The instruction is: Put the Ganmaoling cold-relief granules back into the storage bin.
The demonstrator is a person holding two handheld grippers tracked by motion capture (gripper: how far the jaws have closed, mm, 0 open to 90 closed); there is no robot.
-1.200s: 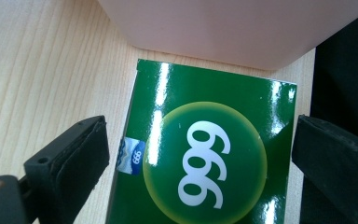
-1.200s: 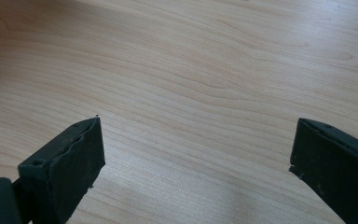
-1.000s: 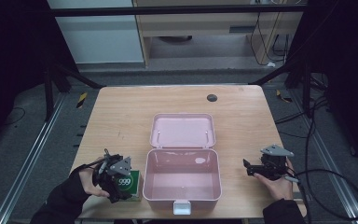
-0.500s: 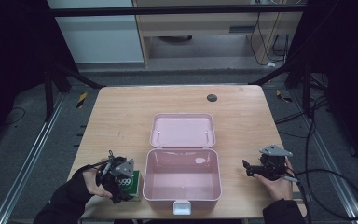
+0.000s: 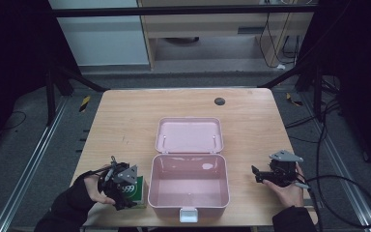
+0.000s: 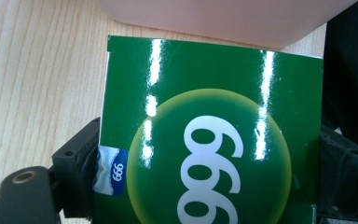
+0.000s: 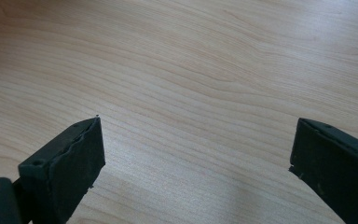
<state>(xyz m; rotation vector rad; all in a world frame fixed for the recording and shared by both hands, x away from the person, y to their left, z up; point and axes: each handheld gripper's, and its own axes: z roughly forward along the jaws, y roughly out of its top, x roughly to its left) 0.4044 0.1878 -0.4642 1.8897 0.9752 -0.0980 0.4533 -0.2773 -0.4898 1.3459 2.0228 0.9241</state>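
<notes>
While the pink box sat open mid-table with its lid laid back, a green carton marked 999 was clamped between the left gripper's jaws, right against the box's left wall near the front edge. The right gripper was held over bare wood to the box's right, its jaws spread wide apart with nothing between them.

Green box runs off bottom edge (label cut); small print blurred
</notes>
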